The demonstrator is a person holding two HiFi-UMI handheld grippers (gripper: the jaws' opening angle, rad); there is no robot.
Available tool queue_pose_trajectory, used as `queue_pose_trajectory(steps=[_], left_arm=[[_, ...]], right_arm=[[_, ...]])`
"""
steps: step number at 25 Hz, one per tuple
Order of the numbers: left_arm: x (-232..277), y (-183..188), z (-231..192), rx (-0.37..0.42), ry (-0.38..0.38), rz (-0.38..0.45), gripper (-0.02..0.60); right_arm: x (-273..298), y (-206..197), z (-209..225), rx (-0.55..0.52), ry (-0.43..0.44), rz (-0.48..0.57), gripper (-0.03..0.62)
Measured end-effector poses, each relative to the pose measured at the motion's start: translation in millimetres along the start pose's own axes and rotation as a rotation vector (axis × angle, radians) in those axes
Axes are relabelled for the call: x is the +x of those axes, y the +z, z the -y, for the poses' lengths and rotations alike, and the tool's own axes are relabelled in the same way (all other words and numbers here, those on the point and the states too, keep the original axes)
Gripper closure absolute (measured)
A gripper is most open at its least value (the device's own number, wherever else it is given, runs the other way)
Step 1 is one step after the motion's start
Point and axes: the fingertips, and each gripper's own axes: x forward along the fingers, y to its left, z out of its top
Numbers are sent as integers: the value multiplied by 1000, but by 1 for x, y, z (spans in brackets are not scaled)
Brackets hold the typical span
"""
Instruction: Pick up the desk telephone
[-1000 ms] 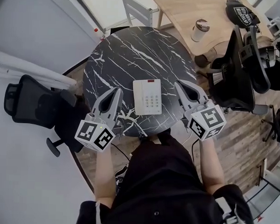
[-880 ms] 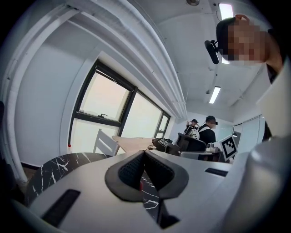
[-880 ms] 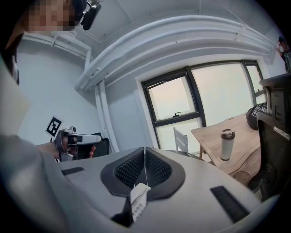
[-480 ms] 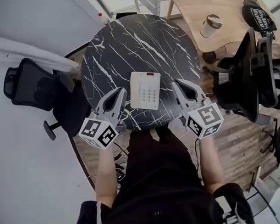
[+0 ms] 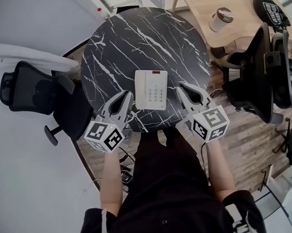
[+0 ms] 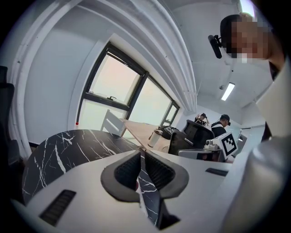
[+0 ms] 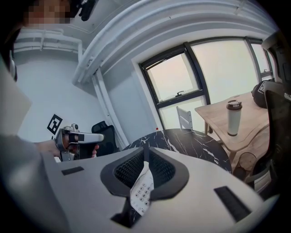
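Head view: the desk telephone (image 5: 151, 89) lies flat on the bench (image 5: 115, 45). The left claw (image 5: 129, 94) and right claw (image 5: 179, 87), both pinched together and empty, flank it. This looks like the approach; next they likely need to press in against its sides.

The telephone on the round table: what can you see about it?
The desk telephone is a flat, cream-white rectangle, plastic by its look. A handset seems to lie along its left side, pale buttons form a grid on the right, and a small red strip marks the far end. It lies flat on the black marbled table, near the person's edge. Only the table touches it; the left gripper and right gripper flank it, both shut.
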Motion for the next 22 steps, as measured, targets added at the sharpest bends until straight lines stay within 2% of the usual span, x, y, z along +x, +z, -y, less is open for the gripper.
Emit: queue_pose_trajectory(steps=[3,7,22], left_arm=[[6,-11,-7,-4,-15,-33,512],[12,-25,-15,-10,-40,-73,502],[37,-95,-50,-28,-116,-259,406]], right_arm=[[6,-10,0,7,-19,-24,560],[14,-24,-4,13,-34,-55,557],[44,-93,-4,98,-69,-200,444]])
